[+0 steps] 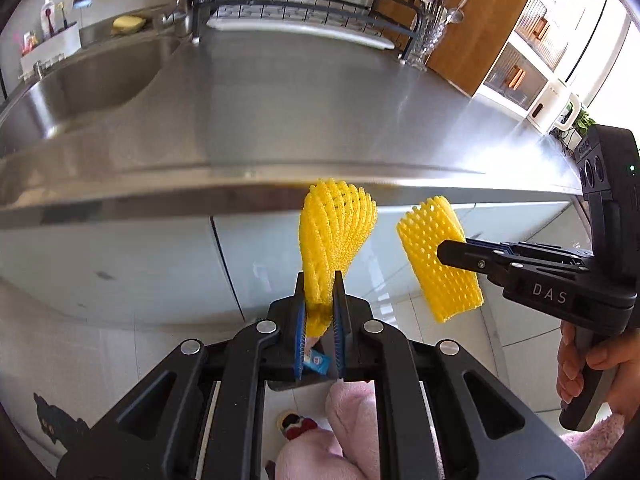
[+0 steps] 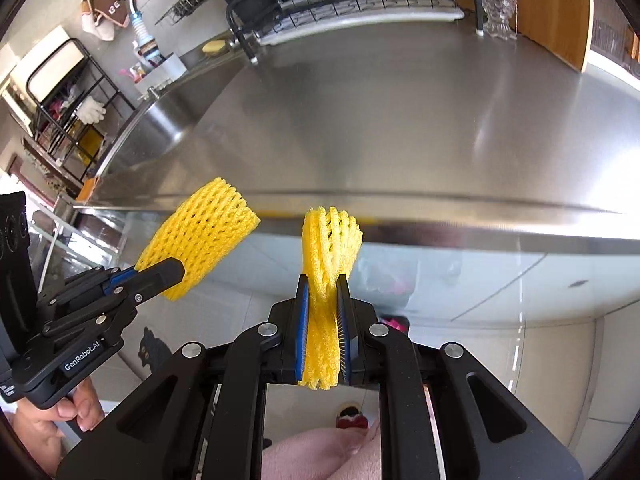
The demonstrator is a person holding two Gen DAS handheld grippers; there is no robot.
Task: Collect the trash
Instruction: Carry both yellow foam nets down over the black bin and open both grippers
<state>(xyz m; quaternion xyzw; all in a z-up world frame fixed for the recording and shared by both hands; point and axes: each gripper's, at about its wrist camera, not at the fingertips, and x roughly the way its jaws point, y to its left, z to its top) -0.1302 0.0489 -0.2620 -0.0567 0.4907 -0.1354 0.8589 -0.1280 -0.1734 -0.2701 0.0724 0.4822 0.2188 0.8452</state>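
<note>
Left gripper [image 1: 320, 280] and right gripper [image 2: 323, 284] each pinch a yellow foam net [image 1: 334, 232], lower ends hidden.

Left tool [image 1: 320, 284] clamps yellow foam net [image 1: 336, 232], possibly blue wrapper [image 1: 316, 362] too.

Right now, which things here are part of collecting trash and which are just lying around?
Job:
yellow foam fruit net in left gripper
second yellow foam net in right gripper
small blue wrapper

Lying about:
yellow sponge
black dish rack
cutlery holder
</note>
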